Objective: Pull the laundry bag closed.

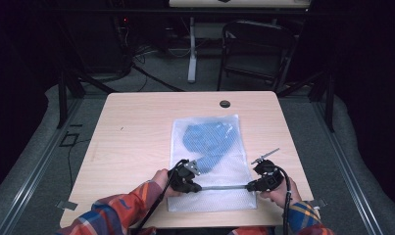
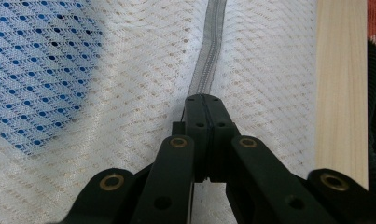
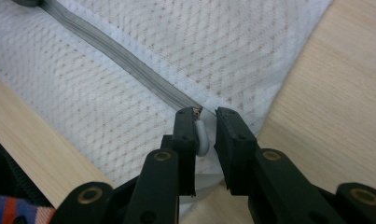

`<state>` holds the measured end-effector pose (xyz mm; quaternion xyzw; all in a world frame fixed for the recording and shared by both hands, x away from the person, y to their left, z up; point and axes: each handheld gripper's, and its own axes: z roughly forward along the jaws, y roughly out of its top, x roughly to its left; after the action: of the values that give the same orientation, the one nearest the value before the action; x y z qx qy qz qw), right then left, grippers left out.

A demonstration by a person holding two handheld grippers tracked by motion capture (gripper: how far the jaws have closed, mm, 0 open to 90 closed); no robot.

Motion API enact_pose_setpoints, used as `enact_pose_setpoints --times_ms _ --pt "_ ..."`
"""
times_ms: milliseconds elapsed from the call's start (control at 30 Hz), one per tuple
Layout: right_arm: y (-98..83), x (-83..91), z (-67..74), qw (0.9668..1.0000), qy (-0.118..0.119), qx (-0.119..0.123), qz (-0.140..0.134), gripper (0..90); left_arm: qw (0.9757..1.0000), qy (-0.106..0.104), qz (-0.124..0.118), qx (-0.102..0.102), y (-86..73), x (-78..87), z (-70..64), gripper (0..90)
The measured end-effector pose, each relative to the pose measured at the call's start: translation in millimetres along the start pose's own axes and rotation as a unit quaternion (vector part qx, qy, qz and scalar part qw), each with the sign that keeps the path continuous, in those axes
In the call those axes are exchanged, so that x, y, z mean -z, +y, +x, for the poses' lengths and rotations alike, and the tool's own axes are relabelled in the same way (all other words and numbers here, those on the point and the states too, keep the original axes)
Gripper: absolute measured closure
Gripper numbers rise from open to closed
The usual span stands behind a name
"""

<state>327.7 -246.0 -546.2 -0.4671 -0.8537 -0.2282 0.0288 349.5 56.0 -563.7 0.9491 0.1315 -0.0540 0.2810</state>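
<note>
Wooden table is covered at 6 o'clock by the mesh bag, so the zipper is best kept pinched by the left gripper while the pull is re-gripped squarely by the slightly parted right gripper.

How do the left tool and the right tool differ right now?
The left tool has its jaws pressed fully together, pinching the mesh bag at the grey zipper; the right tool has a gap between its jaws, with the white zipper pull loose inside. The left sits mid-bag, the right at the bag's corner. Both are on the zipper line.
</note>
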Motion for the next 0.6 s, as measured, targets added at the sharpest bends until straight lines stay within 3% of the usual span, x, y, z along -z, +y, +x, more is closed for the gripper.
enact_pose_setpoints --times_ms 133,233,467,533,600 --pt "0.1 1.2 2.5 1.0000 -0.002 0.004 -0.001 70.7 1.0000 0.004 0.001 0.001 0.8 0.4 -0.9 88.2" --pt "-0.1 4.3 6.0 0.9999 -0.010 0.012 0.004 62.3 1.0000 0.005 0.001 0.004 2.1 0.8 -2.2 77.6" --pt "-1.8 14.3 10.6 0.9995 -0.010 0.018 -0.024 37.5 0.9990 0.013 -0.009 0.043 3.4 10.9 3.2 49.7" --pt "-2.7 16.3 11.4 0.9991 -0.015 0.019 -0.036 30.4 0.9984 0.010 -0.015 0.054 3.7 15.2 4.5 45.8" --pt "-4.3 18.7 11.9 0.9984 -0.019 0.015 -0.050 24.6 0.9984 0.003 -0.016 0.055 4.6 20.5 4.9 35.3"
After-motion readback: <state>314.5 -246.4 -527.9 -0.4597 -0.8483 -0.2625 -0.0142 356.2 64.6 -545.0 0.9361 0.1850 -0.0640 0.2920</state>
